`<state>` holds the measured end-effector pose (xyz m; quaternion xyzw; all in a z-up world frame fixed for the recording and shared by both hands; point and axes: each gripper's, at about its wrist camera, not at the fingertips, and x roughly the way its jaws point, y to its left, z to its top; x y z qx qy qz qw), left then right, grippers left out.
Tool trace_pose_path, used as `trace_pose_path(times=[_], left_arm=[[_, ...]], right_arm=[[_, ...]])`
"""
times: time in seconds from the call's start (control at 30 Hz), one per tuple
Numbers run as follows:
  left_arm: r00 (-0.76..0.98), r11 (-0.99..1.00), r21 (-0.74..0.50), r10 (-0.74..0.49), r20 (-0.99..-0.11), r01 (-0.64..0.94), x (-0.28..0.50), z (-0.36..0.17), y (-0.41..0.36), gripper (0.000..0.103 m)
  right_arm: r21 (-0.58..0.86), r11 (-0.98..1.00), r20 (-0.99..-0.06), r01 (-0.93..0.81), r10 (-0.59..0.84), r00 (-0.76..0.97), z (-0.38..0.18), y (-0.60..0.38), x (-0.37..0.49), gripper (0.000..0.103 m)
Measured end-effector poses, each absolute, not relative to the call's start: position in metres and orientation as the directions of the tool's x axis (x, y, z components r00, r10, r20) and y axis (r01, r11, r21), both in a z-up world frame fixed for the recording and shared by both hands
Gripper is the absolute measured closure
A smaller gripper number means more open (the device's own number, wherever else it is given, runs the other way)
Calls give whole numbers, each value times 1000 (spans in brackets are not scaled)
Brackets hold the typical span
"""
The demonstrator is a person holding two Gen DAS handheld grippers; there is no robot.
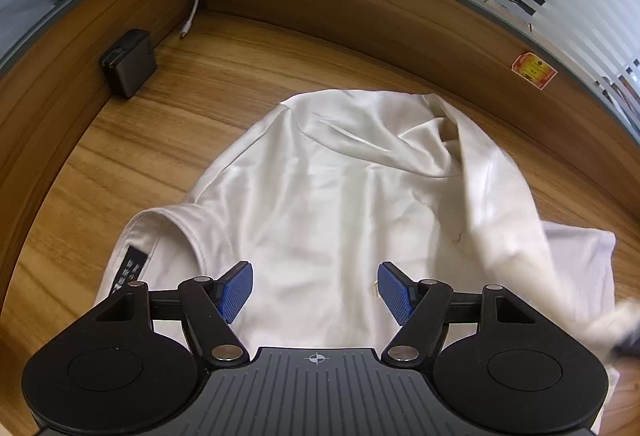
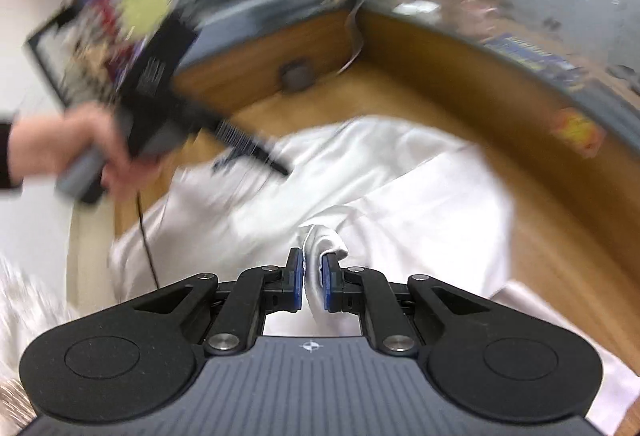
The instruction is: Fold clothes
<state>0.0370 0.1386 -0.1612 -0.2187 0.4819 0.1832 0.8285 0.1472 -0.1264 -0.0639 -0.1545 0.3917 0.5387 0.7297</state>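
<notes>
Left wrist view: left gripper (image 1: pixel 316 290) fingers spread wide, empty, over white shirt (image 1: pixel 328 195) lying mid-frame on table (image 1: pixel 160 139). Right wrist view, blurred: right gripper (image 2: pixel 311 286) fingers clamped on shirt fold (image 2: pixel 324 240), lower centre.

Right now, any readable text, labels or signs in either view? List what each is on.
None legible.
Black tag on the white garment: white marks, too small.
Red-yellow sticker on the wooden wall: print too small.
Black box on the hand-held device: print blurred.
</notes>
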Motion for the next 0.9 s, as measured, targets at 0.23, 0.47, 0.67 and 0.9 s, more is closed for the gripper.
trace_pose_path(times=[0.23, 0.47, 0.67, 0.9], left_arm=[[465, 848, -181, 85, -881, -498, 48, -172, 135, 31], [489, 896, -174, 54, -871, -410, 93, -184, 121, 31], [517, 923, -188, 14, -856, -336, 137, -188, 113, 31], [533, 915, -238, -30, -845, -326, 183, -192, 119, 31]], right_arm=[[197, 263, -799, -944, 601, 1, -112, -103, 105, 101], [210, 397, -811, -894, 582, 68, -128, -113, 122, 99], [250, 586, -818, -770, 554, 156, -143, -139, 163, 88], [274, 710, -828, -649, 517, 216, -177, -147, 206, 83]])
